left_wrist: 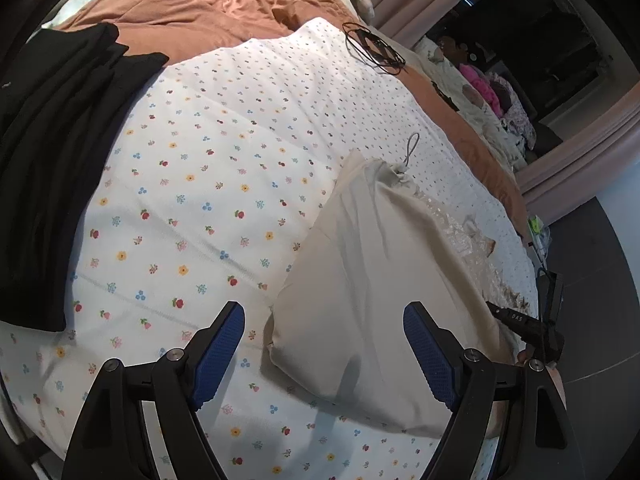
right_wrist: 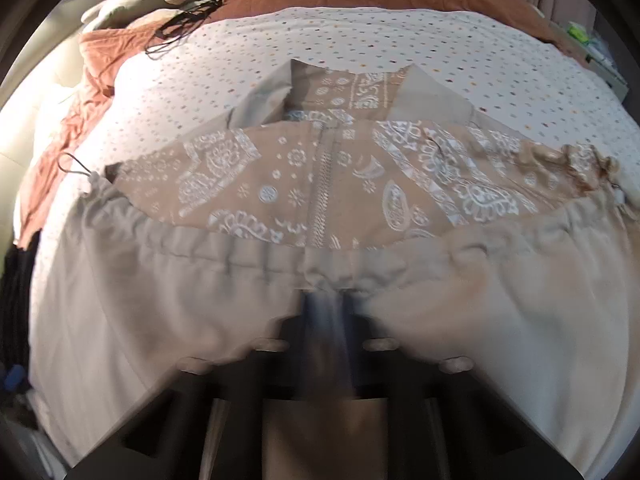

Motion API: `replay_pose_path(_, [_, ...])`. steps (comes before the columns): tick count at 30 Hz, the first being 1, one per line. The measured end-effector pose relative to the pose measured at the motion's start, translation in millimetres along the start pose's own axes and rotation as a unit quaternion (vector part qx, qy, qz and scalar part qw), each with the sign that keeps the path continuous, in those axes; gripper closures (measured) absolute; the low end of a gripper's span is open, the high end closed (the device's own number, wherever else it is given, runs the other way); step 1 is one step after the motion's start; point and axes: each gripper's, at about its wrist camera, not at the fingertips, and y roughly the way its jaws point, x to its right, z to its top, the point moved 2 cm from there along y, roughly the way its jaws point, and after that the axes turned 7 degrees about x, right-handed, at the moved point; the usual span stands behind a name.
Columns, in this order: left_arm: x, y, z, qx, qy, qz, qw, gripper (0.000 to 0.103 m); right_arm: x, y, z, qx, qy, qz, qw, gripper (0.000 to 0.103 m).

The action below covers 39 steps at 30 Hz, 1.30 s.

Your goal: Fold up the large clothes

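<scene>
Two tools are seen over a bed covered by a white floral bedspread [left_wrist: 208,184]. The left tool [left_wrist: 324,356] is held wide apart, its blue pads [left_wrist: 218,356] hovering above the near corner of a folded cream garment [left_wrist: 368,280], with nothing gripped between them. The right tool [right_wrist: 326,320] is blurred in its own view; its jaws are drawn fully together, and the gathered cream hem [right_wrist: 256,256] of the garment is pinched at their tips. No earlier view is given.

The garment is laid across the near half of the bed. Its cream outer side is folded up toward the camera in the right wrist view, so that a tan paisley-printed lining [right_wrist: 360,184] with a central zipper [right_wrist: 322,196] is exposed beyond the hem. A dark drawstring loop [right_wrist: 74,164] is seen at the left end of the hem, resting on the bedspread.

A black piece of clothing [left_wrist: 52,168] is laid at the left edge of the bed, well apart from the cream garment. A rust-coloured blanket [left_wrist: 224,4] is bunched at the far end, and a tangle of black cord [left_wrist: 374,48] is lying near the far corner of the bedspread.
</scene>
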Motion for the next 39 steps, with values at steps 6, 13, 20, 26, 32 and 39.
replay_pose_path(6, [0, 10, 1, -0.005, 0.0, 0.002, 1.0, 0.02, -3, -43, 33, 0.077, -0.012, 0.005, 0.997, 0.101])
replay_pose_path(13, [2, 27, 1, -0.017, 0.01, 0.013, 0.9997, 0.02, -1, -40, 56, 0.095, -0.008, -0.009, 0.995, 0.101])
replay_pose_path(20, [-4, 54, -4, -0.043, 0.028, 0.056, 0.9971, 0.02, 9, 17, 48, 0.057, 0.015, -0.021, 0.998, 0.101])
replay_pose_path(26, [-8, 67, -8, -0.053, 0.041, 0.078, 0.9947, 0.022, 16, 45, 42, 0.045, 0.02, -0.025, 0.998, 0.101])
replay_pose_path(32, [-8, 64, -7, -0.052, 0.036, 0.075, 0.9951, 0.022, 23, 40, 48, 0.023, 0.053, -0.006, 0.998, 0.095])
replay_pose_path(39, [-10, 43, -16, -0.054, 0.006, 0.04, 0.9977, 0.022, 35, -28, 22, 0.065, 0.084, 0.025, 0.994, 0.057])
